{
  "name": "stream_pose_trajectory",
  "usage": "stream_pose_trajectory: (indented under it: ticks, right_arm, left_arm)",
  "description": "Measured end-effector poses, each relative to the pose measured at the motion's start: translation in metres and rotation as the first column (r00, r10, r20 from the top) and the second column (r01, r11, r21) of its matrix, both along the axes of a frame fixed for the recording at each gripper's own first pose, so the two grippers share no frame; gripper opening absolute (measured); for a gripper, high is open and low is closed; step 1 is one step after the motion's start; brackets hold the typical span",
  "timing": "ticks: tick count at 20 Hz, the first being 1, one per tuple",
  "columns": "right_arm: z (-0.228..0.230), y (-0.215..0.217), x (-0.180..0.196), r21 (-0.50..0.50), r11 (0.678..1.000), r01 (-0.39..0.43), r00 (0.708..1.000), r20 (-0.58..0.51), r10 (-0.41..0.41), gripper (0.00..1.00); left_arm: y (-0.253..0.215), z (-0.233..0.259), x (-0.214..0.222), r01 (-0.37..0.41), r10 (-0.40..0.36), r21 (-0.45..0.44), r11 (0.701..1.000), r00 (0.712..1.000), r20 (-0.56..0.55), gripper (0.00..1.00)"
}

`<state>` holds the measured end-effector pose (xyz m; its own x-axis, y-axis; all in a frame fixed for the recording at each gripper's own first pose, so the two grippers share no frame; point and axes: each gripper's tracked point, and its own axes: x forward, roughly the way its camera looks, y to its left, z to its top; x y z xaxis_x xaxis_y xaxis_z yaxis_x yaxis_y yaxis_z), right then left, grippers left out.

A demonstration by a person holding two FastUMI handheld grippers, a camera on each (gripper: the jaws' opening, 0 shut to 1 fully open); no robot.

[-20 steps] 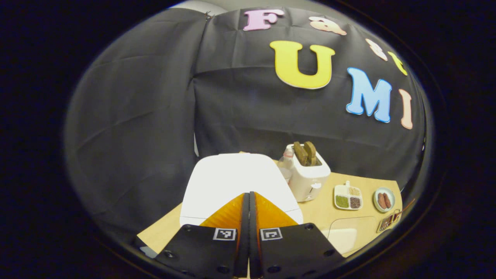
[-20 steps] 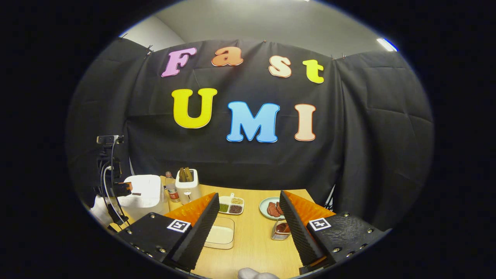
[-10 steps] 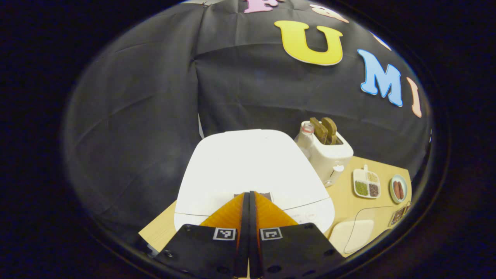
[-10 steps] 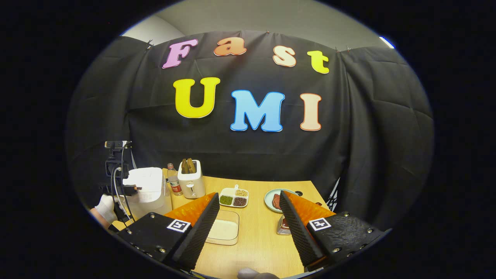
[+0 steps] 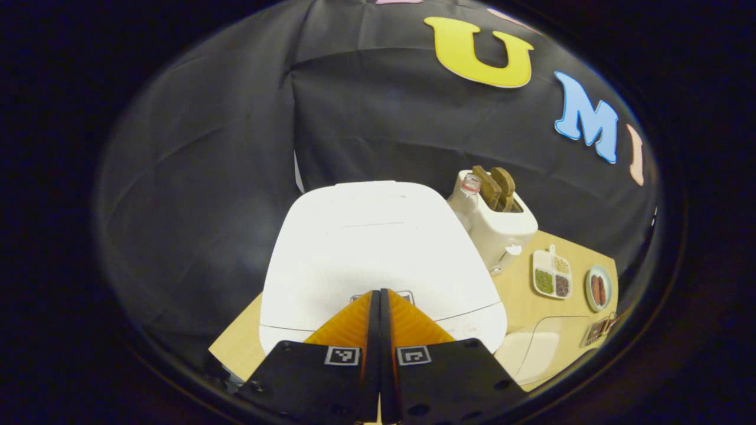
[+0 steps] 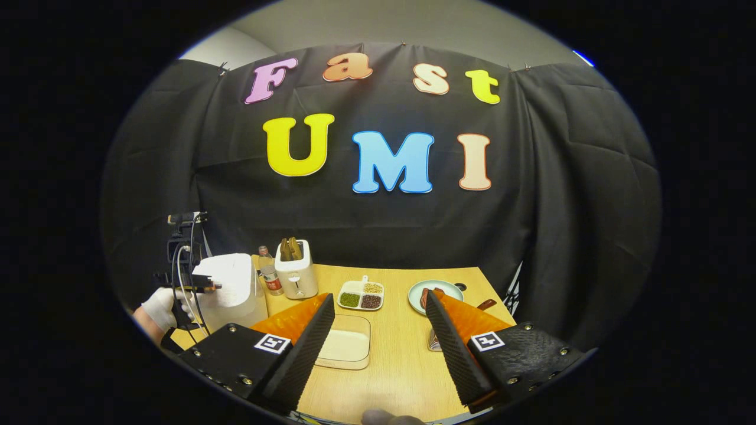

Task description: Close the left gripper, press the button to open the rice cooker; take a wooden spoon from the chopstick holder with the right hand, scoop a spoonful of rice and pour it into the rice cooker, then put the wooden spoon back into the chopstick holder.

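Rice cooker (image 5: 378,248): smooth white rounded box, lid down, worktop's (image 6: 401,378) left end; left gripper (image 5: 379,295) jaws pressed together at its front button. Clear rectangular tub (image 6: 348,348) holds white rice. Right gripper (image 6: 378,330) jaws wide, empty, above the wooden worktop.

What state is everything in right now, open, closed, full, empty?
Rice cooker: lid closed.
Left gripper: jaws shut, tips at the lid's front.
Right gripper: jaws open, empty.
Toaster: two slices sticking up.
Clear box: open, holding rice.
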<state>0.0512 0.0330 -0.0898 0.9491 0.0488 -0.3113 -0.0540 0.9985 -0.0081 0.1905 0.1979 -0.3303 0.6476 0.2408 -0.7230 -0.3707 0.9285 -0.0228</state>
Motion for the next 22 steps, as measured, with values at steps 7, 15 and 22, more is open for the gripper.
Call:
stream_pose_trajectory:
  ticks: [7,15,22]
  right_arm:
    - [-0.005,-0.002,-0.005,0.025,1.0,0.009,1.0,-0.004,-0.009,0.95]
    - [0.001,-0.01,-0.009,0.021,0.999,0.024,0.999,0.043,-0.025,0.95]
    - [-0.004,-0.018,-0.009,0.028,0.999,0.045,0.998,0.052,-0.047,0.95]
  left_arm:
    - [0.018,0.035,0.012,-0.015,-0.015,0.197,0.98,0.989,0.147,0.1]
    - [-0.001,0.202,-0.007,-0.136,-0.102,0.368,0.92,0.824,0.558,0.09]
    - [-0.032,0.209,-0.05,-0.068,-0.112,0.294,0.954,0.825,0.554,0.1]
